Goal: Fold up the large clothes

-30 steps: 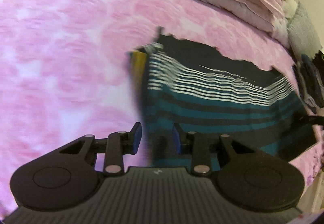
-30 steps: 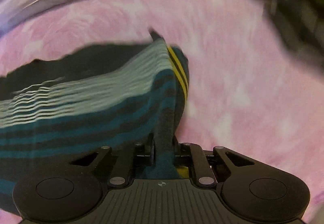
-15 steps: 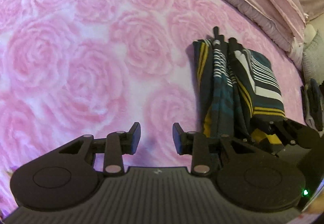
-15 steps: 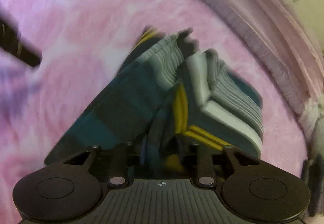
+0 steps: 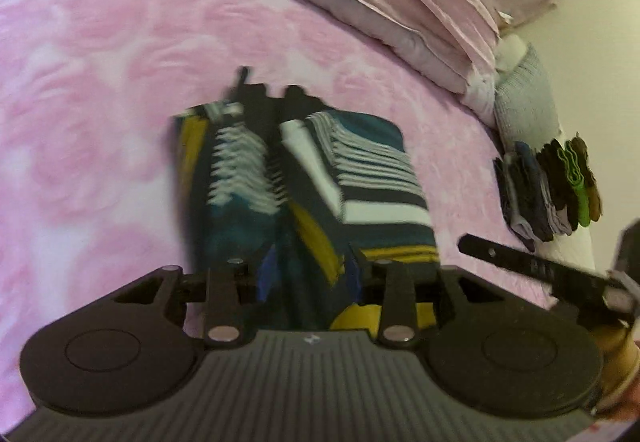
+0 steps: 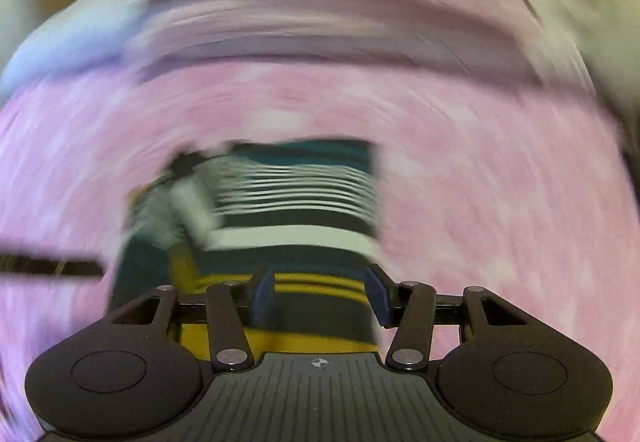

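A folded striped garment (image 5: 360, 178), teal, black, white and yellow, lies on the pink rose-patterned bedspread (image 5: 100, 102). My left gripper (image 5: 309, 276) hovers over its near end with the jaws opening. Fabric shows between the fingers, but the pads do not press on it. My right gripper (image 6: 320, 294) is over the garment's (image 6: 296, 202) near edge, its jaws opening wide, with cloth below them and nothing pinched. That view is badly blurred. One right finger (image 5: 520, 262) reaches in from the right of the left wrist view. A left finger (image 6: 48, 266) shows at the left edge of the right wrist view.
Pink pillows and folded bedding (image 5: 400, 2) are piled along the far side of the bed. A pale knitted cushion (image 5: 524, 94) and a stack of folded clothes (image 5: 548, 194) sit at the right edge by the wall. A hand (image 5: 612, 354) shows at the lower right.
The right gripper was shut on the striped cloth and has let go and opened. The garment went from stretched out to a folded bundle. The left gripper moved right, over its near end.
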`<state>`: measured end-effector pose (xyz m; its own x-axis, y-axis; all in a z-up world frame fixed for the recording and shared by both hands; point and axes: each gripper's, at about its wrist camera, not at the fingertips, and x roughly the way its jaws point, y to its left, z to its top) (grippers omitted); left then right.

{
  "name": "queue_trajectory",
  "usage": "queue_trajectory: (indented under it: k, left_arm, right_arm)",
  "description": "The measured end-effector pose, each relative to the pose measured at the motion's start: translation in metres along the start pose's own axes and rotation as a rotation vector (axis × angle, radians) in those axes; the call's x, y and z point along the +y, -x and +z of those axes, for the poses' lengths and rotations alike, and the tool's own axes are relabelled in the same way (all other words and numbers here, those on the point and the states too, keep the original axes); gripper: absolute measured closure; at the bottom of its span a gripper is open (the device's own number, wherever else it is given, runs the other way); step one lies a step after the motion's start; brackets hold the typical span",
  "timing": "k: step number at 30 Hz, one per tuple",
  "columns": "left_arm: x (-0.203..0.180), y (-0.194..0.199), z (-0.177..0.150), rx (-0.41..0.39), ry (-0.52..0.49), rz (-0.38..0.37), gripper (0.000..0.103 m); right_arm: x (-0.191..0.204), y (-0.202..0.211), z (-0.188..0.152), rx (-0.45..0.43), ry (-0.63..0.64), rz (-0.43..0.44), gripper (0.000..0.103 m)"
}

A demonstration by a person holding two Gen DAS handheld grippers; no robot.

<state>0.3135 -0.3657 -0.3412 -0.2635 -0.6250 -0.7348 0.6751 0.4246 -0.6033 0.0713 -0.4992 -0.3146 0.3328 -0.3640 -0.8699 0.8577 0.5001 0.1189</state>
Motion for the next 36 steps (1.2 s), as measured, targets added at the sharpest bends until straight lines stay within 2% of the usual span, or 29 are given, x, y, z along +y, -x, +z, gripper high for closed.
queue_trajectory:
  k: [3, 4, 7, 13, 14, 16, 18, 23, 27, 29, 31, 33, 36]
  left_arm:
    - [-0.004, -0.032, 0.015, 0.018, -0.011, 0.000, 0.066]
    - [-0.004, -0.045, 0.019, 0.028, -0.017, 0.030, 0.066]
    - [0.004, -0.067, 0.029, 0.055, -0.006, 0.062, 0.066]
    - [0.012, -0.092, 0.039, 0.047, 0.065, 0.005, 0.064]
    - [0.014, -0.096, 0.039, 0.047, 0.078, -0.006, 0.066]
    - [0.013, -0.098, 0.039, 0.038, 0.078, -0.014, 0.083]
    - [0.007, -0.092, 0.038, 0.010, 0.058, -0.015, 0.089]
    - [-0.019, -0.036, 0.033, -0.117, -0.115, 0.050, 0.090]
    - [0.004, -0.016, 0.031, -0.116, -0.095, 0.098, 0.090]
    - [0.022, -0.024, 0.030, -0.080, -0.066, 0.135, 0.090]
    - [0.035, -0.033, 0.031, -0.066, -0.034, 0.142, 0.089]
    - [0.040, -0.034, 0.035, -0.073, -0.015, 0.133, 0.090]
    - [0.037, -0.026, 0.038, -0.096, -0.042, 0.135, 0.090]
  right_arm:
    - [-0.037, -0.030, 0.018, 0.038, -0.187, 0.050, 0.056]
    - [-0.042, -0.038, 0.021, 0.036, -0.218, 0.056, 0.056]
    - [-0.059, -0.051, 0.025, 0.042, -0.269, 0.095, 0.056]
    - [-0.079, -0.077, 0.018, 0.050, -0.334, 0.161, 0.056]
    - [-0.081, -0.082, 0.017, 0.058, -0.348, 0.171, 0.056]
    - [-0.083, -0.086, 0.017, 0.067, -0.362, 0.192, 0.056]
    - [-0.079, -0.087, 0.019, 0.066, -0.336, 0.208, 0.056]
    - [-0.046, -0.079, 0.026, 0.077, -0.185, 0.220, 0.060]
    - [0.000, -0.073, 0.026, 0.079, 0.008, 0.201, 0.060]
    - [0.026, -0.077, 0.020, 0.078, 0.122, 0.148, 0.060]
    - [0.047, -0.083, 0.013, 0.081, 0.207, 0.079, 0.060]
    - [0.059, -0.083, 0.011, 0.079, 0.253, 0.040, 0.060]
    - [0.061, -0.084, 0.012, 0.090, 0.235, 0.041, 0.060]
